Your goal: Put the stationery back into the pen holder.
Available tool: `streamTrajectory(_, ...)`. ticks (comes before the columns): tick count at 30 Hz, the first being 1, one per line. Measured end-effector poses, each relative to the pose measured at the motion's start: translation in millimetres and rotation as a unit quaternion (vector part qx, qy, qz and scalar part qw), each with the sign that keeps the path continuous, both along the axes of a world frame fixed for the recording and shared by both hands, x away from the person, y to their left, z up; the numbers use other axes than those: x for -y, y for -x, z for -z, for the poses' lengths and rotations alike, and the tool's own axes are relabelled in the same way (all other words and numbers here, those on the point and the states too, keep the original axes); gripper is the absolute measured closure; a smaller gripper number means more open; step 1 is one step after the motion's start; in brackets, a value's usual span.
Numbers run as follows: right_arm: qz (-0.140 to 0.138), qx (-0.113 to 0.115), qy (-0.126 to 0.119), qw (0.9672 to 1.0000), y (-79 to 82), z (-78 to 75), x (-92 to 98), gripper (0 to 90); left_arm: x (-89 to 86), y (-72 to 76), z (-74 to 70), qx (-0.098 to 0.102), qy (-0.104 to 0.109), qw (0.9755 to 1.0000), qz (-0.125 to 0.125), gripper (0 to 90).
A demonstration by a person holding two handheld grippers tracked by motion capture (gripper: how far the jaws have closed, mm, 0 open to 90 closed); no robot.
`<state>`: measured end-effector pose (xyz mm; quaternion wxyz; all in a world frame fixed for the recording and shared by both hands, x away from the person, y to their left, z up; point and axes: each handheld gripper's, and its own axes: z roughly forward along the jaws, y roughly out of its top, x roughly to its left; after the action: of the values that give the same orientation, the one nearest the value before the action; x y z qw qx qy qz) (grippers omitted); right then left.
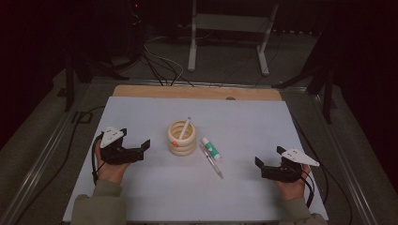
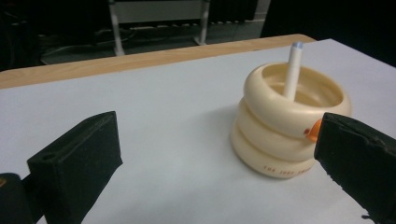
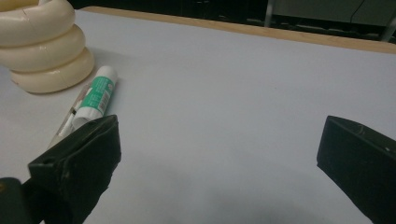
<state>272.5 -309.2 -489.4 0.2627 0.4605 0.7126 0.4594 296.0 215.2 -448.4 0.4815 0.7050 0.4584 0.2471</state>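
Observation:
A cream ringed holder (image 1: 182,138) (image 2: 289,126) (image 3: 44,46) stands mid-table with a white pen (image 1: 184,128) (image 2: 293,70) leaning inside it. To its right lie a green-and-white glue stick (image 1: 210,148) (image 3: 96,95) and a clear pen (image 1: 212,161) (image 3: 70,119), both flat on the table. My left gripper (image 1: 136,138) (image 2: 215,158) rests open, left of the holder, with nothing between its jaws. Over at the right, my right gripper (image 1: 268,156) (image 3: 219,163) is open and empty too, apart from the glue stick.
The white tabletop (image 1: 141,187) has a wooden strip (image 1: 197,92) along its far edge. Beyond it, a white metal stand (image 1: 230,28) and cables (image 1: 159,63) sit on a dark floor. Metal rails run along both table sides.

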Motion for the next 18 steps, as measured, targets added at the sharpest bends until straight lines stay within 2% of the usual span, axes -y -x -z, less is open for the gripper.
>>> streamTrajectory(11,-0.003,0.001,0.004,1.0000,-0.5,-0.1,-0.7,0.2,-14.5,13.7,13.7,0.008,0.015,0.9998,-0.005,0.7)
streamTrajectory(18,-0.009,-0.001,0.004,1.0000,-1.5,-0.4,-0.2,0.1,-18.6,18.4,18.4,0.015,0.013,0.9997,-0.015,0.3)
